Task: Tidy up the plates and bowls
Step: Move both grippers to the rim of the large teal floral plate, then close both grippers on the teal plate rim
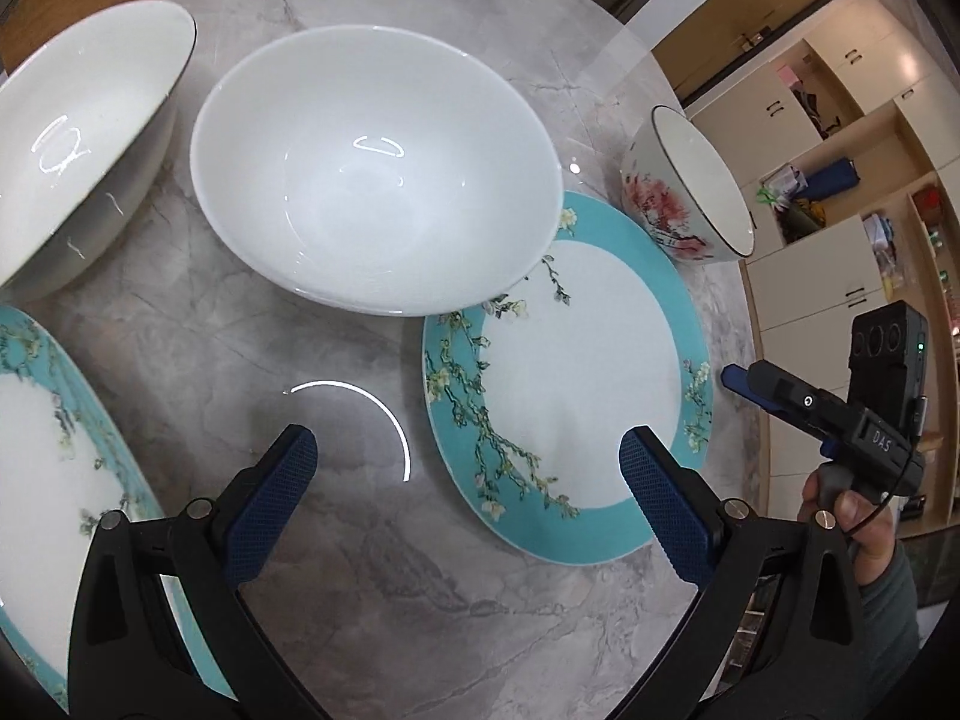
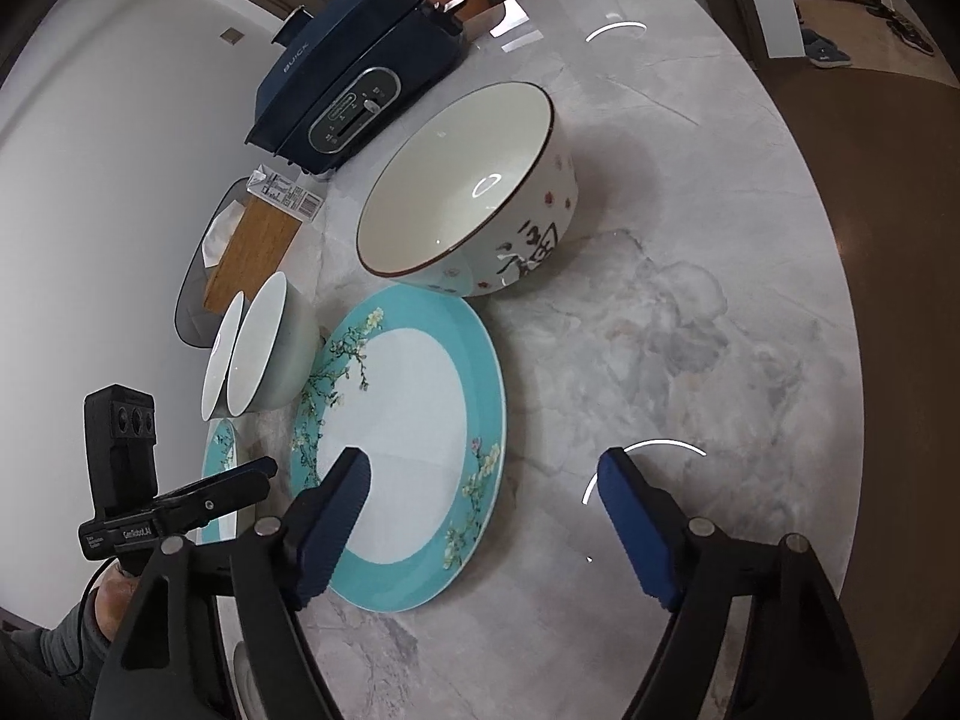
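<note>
Marble table (image 1: 372, 540): teal-rimmed floral plate (image 1: 570, 396)

Left gripper (image 1: 468, 492): jaws wide apart — nothing between them.
Below: marble table (image 1: 372, 540).
Teal-rimmed plate (image 1: 576, 384): beside white bowl (image 1: 372, 174) — floral bowl (image 1: 690, 192) behind.

Round bench (image 2: 690, 276), grey-veined marble, glossy, carrying curved reflections of overhead lamps. Plain white wall (image 2: 120, 138) fills the left of the right wrist view, with a small switch plate (image 2: 231, 34) at upper left. Brown floor (image 2: 888, 192) runs down that view's right edge. Cream cabinets and open wooden shelving (image 1: 840, 180), stocked with assorted goods, occupy the right of the left wrist view.
</note>
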